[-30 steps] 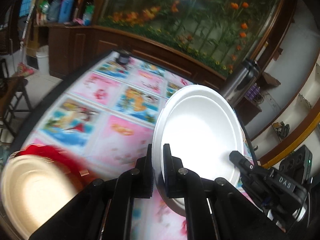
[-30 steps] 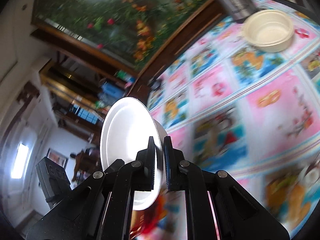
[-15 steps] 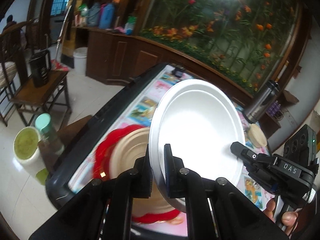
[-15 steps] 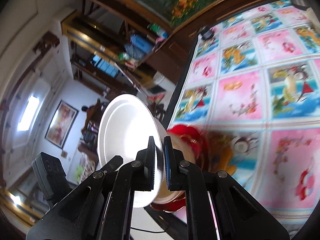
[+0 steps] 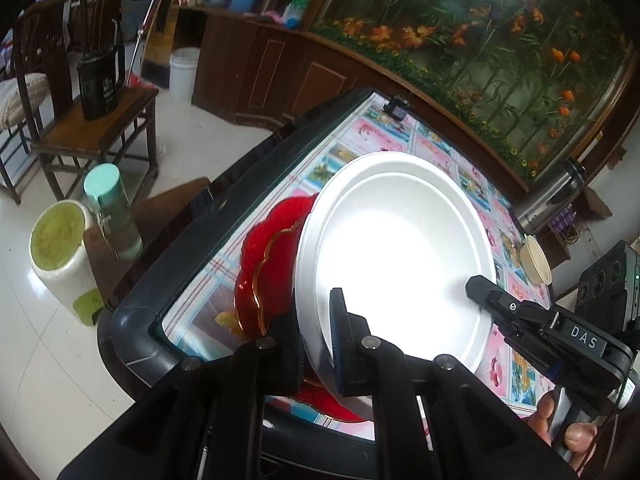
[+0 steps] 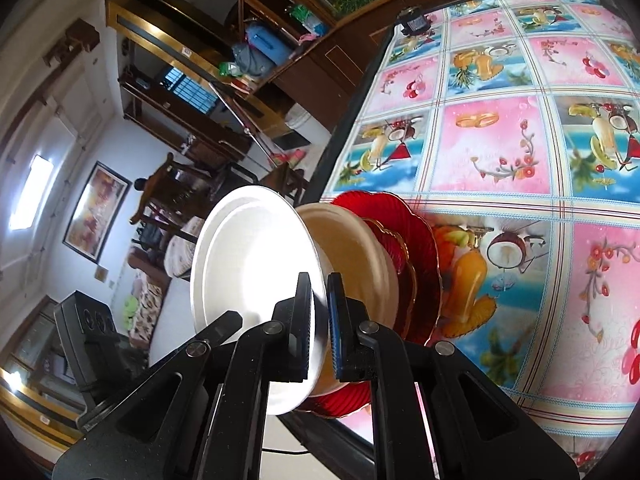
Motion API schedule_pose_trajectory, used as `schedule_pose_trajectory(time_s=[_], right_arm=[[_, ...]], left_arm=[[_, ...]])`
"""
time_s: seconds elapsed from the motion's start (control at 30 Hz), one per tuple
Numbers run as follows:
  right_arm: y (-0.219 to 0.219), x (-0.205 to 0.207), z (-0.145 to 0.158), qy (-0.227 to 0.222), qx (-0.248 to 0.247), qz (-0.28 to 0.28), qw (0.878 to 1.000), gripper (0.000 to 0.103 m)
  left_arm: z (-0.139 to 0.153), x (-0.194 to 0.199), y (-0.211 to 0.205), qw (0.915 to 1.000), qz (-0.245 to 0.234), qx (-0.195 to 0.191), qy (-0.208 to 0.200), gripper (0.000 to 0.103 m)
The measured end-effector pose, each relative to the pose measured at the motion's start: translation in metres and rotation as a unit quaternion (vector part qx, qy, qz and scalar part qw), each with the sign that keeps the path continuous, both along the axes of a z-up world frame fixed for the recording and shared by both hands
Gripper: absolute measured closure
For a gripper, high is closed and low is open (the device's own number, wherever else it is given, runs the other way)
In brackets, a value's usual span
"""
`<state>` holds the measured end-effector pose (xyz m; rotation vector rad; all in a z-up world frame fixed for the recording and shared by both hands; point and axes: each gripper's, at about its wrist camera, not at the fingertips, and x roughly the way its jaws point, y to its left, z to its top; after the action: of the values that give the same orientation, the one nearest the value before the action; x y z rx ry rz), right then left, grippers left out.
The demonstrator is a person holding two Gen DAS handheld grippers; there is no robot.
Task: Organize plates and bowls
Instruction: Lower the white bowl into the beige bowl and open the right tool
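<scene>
With both my left fingers (image 5: 320,344) and right fingers (image 6: 318,320) clenched on the white plate's (image 5: 400,256) rim, I should level it over the beige plate (image 6: 352,248) before letting go.

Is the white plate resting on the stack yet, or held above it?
Held above: both tools pinch the white plate, a gap showing over the beige plate.

Home dining room.
Wooden chair (image 5: 86,120) on tiled floor, dark cabinets, fruit-print tabletop (image 6: 500,152), framed picture (image 6: 96,212) on the wall, flower mural (image 5: 500,52) behind.
</scene>
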<state>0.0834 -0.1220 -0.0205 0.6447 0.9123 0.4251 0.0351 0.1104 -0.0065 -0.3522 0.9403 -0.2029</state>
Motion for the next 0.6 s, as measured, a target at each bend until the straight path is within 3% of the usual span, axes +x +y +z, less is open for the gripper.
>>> schedule_pose_trajectory(time_s=[0.03, 0.2, 0.3, 0.43, 0.6], right_arm=[[0.0, 0.0, 0.0, -0.001, -0.004, -0.002, 1.0, 0.095], [-0.004, 0.001, 0.004, -0.01, -0.022, -0.017, 1.0, 0.092], [-0.008, 0.002, 0.004, -0.009, -0.012, -0.018, 1.0, 0.092], [-0.001, 0.003, 0.005, -0.009, -0.028, -0.004, 1.0, 0.092], [0.0, -0.006, 0.018, -0.05, -0.058, -0.021, 0.997, 0.092]], left_arm=[[0.0, 0.0, 0.0, 1.0, 0.0, 0.001, 0.001, 0.091], [0.001, -0.002, 0.012, 0.9996, 0.023, 0.014, -0.003, 0.056], [0.005, -0.005, 0.017, 0.9992, 0.034, 0.018, -0.011, 0.054], [0.014, -0.007, 0.014, 0.9971, 0.043, 0.052, -0.037, 0.054], [0.019, -0.01, 0.007, 0.9949, 0.039, 0.076, -0.055, 0.053]])
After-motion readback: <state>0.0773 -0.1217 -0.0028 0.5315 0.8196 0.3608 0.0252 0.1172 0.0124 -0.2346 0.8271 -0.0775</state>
